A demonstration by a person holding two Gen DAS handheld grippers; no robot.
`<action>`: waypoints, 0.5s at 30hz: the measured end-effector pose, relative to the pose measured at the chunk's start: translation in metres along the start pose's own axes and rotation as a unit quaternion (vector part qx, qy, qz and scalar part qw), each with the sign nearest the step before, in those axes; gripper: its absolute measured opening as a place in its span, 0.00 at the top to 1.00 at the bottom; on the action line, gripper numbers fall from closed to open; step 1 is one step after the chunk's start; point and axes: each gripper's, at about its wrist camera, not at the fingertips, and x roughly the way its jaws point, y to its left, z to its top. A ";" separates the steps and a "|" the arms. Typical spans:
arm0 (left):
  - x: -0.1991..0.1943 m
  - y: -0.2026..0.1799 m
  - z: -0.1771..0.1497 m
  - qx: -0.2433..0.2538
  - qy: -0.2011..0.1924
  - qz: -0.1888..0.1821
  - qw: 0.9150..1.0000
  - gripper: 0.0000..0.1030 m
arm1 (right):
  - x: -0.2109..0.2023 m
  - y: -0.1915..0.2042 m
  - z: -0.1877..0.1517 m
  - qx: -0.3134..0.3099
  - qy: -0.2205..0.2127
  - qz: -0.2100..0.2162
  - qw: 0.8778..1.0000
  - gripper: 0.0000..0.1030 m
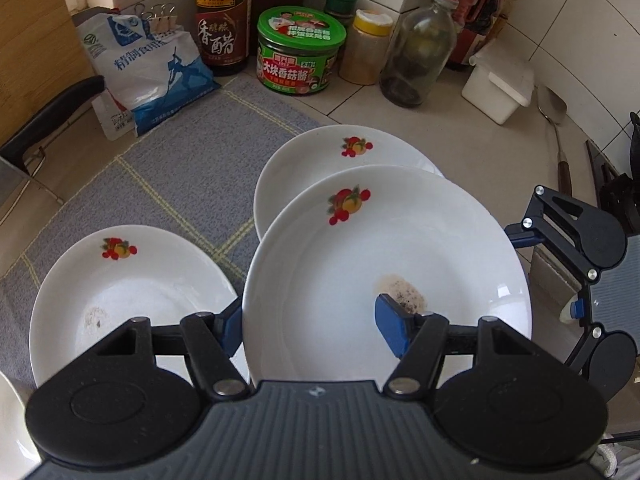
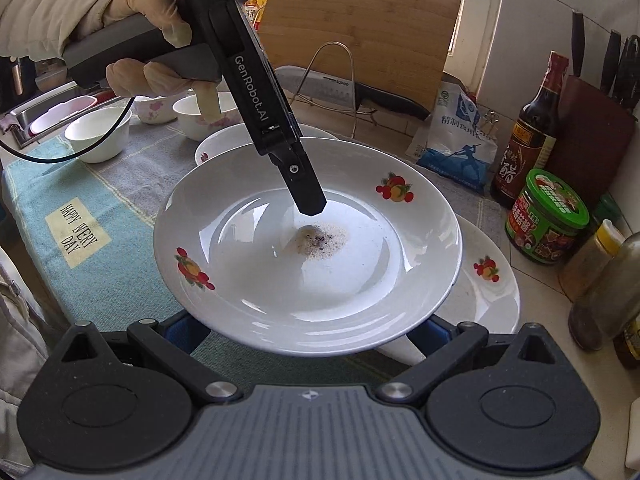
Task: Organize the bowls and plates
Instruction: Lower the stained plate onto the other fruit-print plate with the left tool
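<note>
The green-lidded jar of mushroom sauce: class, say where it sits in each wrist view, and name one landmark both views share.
Left wrist view: the green-lidded jar stands top centre, between the dark vinegar bottle and a yellow-capped jar.
Right wrist view: the jar stands at the right edge, below the vinegar bottle.
Shared landmark: the blue-and-white salt bag.
</note>
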 end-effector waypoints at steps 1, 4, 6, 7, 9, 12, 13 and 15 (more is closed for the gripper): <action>0.004 -0.002 0.005 0.005 0.000 -0.002 1.000 0.37 | -0.001 -0.004 -0.001 0.003 0.001 -0.004 1.000 0.00; 0.016 -0.007 0.016 0.017 0.000 -0.007 1.000 0.37 | -0.003 -0.016 -0.005 0.011 0.005 -0.016 1.000 0.00; 0.024 -0.009 0.023 0.024 0.003 -0.010 1.000 0.37 | -0.003 -0.025 -0.008 0.021 0.007 -0.020 1.000 0.00; 0.028 -0.010 0.026 0.028 0.004 -0.011 1.000 0.37 | -0.003 -0.028 -0.009 0.024 0.008 -0.022 0.999 0.00; 0.035 -0.012 0.031 0.032 0.006 -0.013 0.999 0.37 | -0.001 -0.034 -0.012 0.031 0.012 -0.028 0.999 0.00; 0.044 -0.013 0.038 0.040 0.010 -0.016 0.999 0.37 | 0.001 -0.040 -0.014 0.041 0.017 -0.031 0.999 0.00; 0.047 -0.013 0.039 0.040 0.012 -0.017 0.999 0.37 | 0.002 -0.041 -0.014 0.044 0.018 -0.031 0.998 0.00; 0.052 -0.012 0.041 0.039 0.015 -0.019 0.999 0.37 | 0.004 -0.043 -0.015 0.050 0.022 -0.031 0.998 0.00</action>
